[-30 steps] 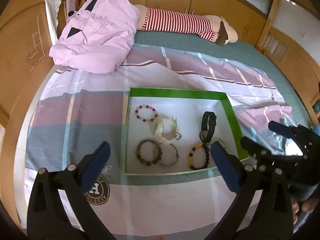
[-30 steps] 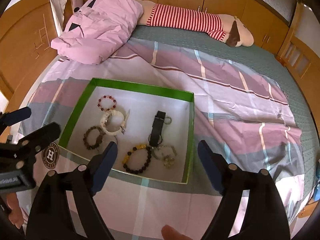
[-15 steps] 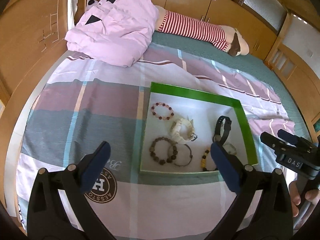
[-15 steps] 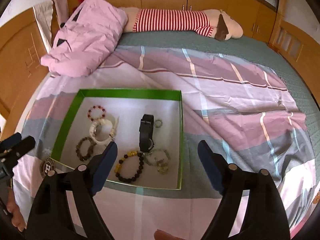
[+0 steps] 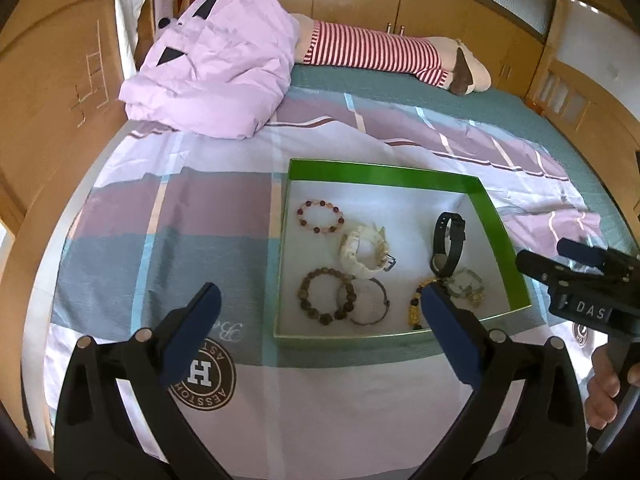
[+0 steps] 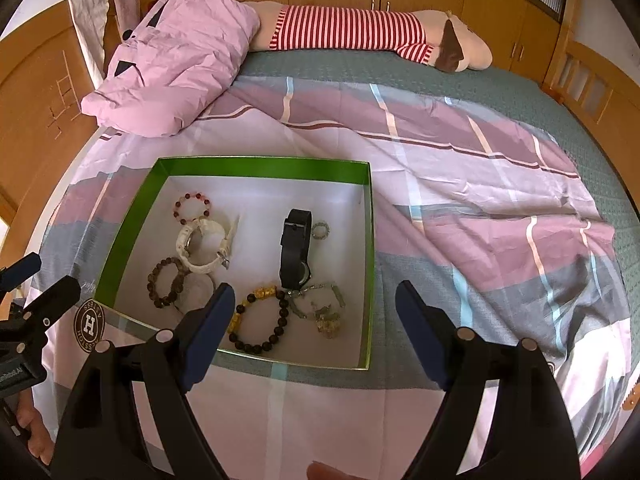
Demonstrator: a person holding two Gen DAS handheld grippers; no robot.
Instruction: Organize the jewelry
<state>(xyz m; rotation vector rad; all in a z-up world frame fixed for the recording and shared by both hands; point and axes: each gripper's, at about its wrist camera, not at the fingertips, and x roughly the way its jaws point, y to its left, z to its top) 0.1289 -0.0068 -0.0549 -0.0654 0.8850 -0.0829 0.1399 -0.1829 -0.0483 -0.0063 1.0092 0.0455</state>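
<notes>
Left gripper (image 5: 316, 320) hangs wide open above the bedspread (image 5: 160, 220), empty. Green tray (image 5: 384, 174) ahead holds bracelets and a black watch (image 5: 448, 240); right gripper (image 5: 560, 264) waits beside it.

A shallow tray (image 6: 362, 264) sits on the bedspread (image 6: 460, 208) of a bed, toward its near left part. Inside the tray, in the right wrist view, a small beaded bracelet (image 6: 192, 208) lies at the far left, a chunky watch (image 6: 202, 246) just in front of it, and a large-bead bracelet (image 6: 166, 282) nearer still, overlapping a thin bangle (image 6: 196, 292). A strap watch (image 6: 295, 248) lies mid-tray, with a small ring (image 6: 320, 231) just beside it on the right. A mixed-bead bracelet (image 6: 260, 320) and a chain bracelet (image 6: 324, 308) lie at the near edge. Behind the tray, a folded quilt (image 6: 172, 56) lies far left and a long plush toy (image 6: 360, 32) stretches along the bed's far side.
</notes>
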